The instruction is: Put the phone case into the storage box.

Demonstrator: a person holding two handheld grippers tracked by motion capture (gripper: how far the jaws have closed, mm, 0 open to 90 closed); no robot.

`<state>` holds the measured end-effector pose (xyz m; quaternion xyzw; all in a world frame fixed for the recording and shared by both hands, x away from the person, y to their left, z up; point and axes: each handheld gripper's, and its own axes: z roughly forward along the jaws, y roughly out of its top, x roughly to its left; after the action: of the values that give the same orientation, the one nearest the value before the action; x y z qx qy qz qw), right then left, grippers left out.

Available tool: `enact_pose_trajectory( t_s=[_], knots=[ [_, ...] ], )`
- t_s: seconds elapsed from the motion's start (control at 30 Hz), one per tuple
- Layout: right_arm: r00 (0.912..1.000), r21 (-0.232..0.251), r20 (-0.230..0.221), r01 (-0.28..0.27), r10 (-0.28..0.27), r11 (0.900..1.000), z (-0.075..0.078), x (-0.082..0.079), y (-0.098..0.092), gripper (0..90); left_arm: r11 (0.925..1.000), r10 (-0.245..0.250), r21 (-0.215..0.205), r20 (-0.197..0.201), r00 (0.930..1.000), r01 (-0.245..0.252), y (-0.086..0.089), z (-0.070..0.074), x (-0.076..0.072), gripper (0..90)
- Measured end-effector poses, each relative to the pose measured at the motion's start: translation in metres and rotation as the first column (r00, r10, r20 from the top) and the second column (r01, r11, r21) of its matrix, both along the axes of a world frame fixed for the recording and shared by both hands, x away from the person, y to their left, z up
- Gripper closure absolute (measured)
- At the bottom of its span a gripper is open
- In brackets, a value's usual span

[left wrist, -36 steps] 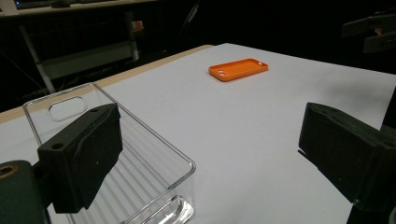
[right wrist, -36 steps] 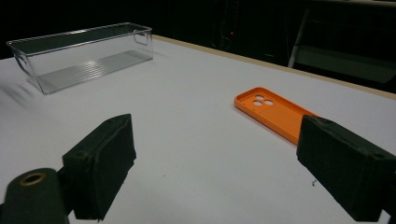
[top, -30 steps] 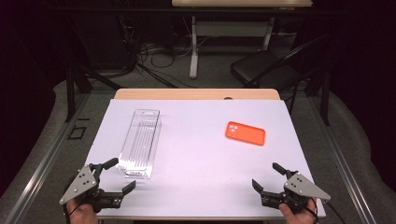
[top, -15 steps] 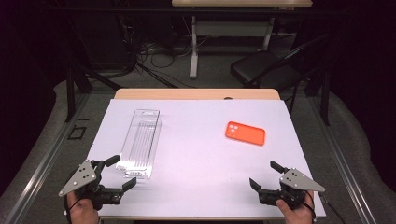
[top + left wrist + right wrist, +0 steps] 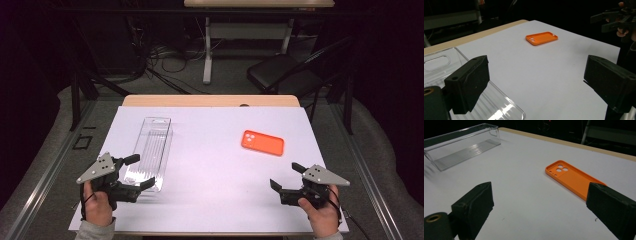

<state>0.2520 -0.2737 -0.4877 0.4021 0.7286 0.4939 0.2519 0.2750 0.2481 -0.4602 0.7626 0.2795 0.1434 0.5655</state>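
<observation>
Right tool (image 5: 284, 176) gapes wide, empty; orange phone case (image 5: 263, 142) lies just ahead, long axis crosswise; left tool (image 5: 143, 171), wide too, flanks the clear tray (image 5: 150, 150).

Clear ribbed plastic tray (image 5: 149, 152), empty, upright at table's left, orange phone case (image 5: 263, 142) lying open-side up, well apart

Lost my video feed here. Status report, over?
Left gripper open beside the clear plastic tray, empty. Right gripper open, empty, short of the orange phone case. White table cover bare between them.
</observation>
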Motion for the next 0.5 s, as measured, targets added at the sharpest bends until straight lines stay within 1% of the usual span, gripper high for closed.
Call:
enact_pose_trajectory(
  t_s=[0.03,0.1,0.13,0.17,0.2,0.23,0.27,0.3,0.33,0.4,0.43,0.5],
  knots=[
    [1.0000,0.000,0.000,0.000,0.000,1.000,0.000,0.000,0.000,7.0,1.0000,0.002,0.007,-0.003,1.0000,-0.002,-0.001,0.001,0.003,6.4],
    [0.9999,0.002,-0.009,-0.006,0.006,1.000,0.003,0.004,-0.001,6.9,1.0000,0.005,0.001,-0.022,0.9997,-0.005,-0.003,0.003,0.008,6.5],
    [0.9999,0.001,-0.012,-0.006,0.006,1.000,0.004,0.007,-0.001,6.8,1.0000,0.008,0.005,-0.027,0.9996,-0.008,-0.004,0.004,0.010,6.4],
    [0.9999,-0.002,-0.014,-0.005,0.005,1.000,0.006,0.009,-0.001,6.8,1.0000,0.010,-0.003,-0.036,0.9993,-0.010,-0.005,0.005,0.013,6.4],
    [0.9997,-0.008,-0.022,-0.006,0.006,1.000,0.007,0.011,-0.001,6.8,0.9998,0.018,-0.008,-0.054,0.9984,-0.018,-0.006,0.006,0.016,6.4],
    [0.9998,-0.011,-0.019,-0.006,0.006,1.000,0.009,0.013,-0.002,6.8,0.9996,0.021,-0.018,-0.069,0.9974,-0.023,-0.006,0.006,0.019,6.4],
    [0.9996,-0.021,-0.029,-0.005,0.005,1.000,0.011,0.017,-0.003,6.8,0.9993,0.019,-0.030,-0.077,0.9969,-0.022,-0.006,0.007,0.021,6.4],
    [0.9994,-0.019,-0.034,-0.004,0.003,1.000,0.011,0.020,-0.003,6.8,0.9990,0.024,-0.037,-0.082,0.9964,-0.027,-0.006,0.007,0.023,6.4],
    [0.9994,-0.019,-0.034,-0.004,0.003,1.000,0.011,0.020,-0.003,6.8,0.9989,0.030,-0.033,-0.086,0.9958,-0.033,-0.006,0.008,0.025,6.4],
    [0.9985,-0.011,-0.056,0.001,-0.002,1.000,0.011,0.027,-0.004,6.1,0.9989,0.041,-0.019,-0.093,0.9948,-0.043,-0.007,0.010,0.030,6.3],
    [0.9985,-0.011,-0.056,0.001,-0.002,1.000,0.011,0.027,-0.004,6.1,0.9989,0.042,-0.015,-0.097,0.9944,-0.044,-0.007,0.010,0.032,6.3],
    [0.9978,-0.011,-0.066,0.004,-0.005,1.000,0.011,0.033,-0.005,5.3,0.9986,0.051,-0.008,-0.096,0.9940,-0.052,-0.007,0.013,0.035,6.0]
  ],
)
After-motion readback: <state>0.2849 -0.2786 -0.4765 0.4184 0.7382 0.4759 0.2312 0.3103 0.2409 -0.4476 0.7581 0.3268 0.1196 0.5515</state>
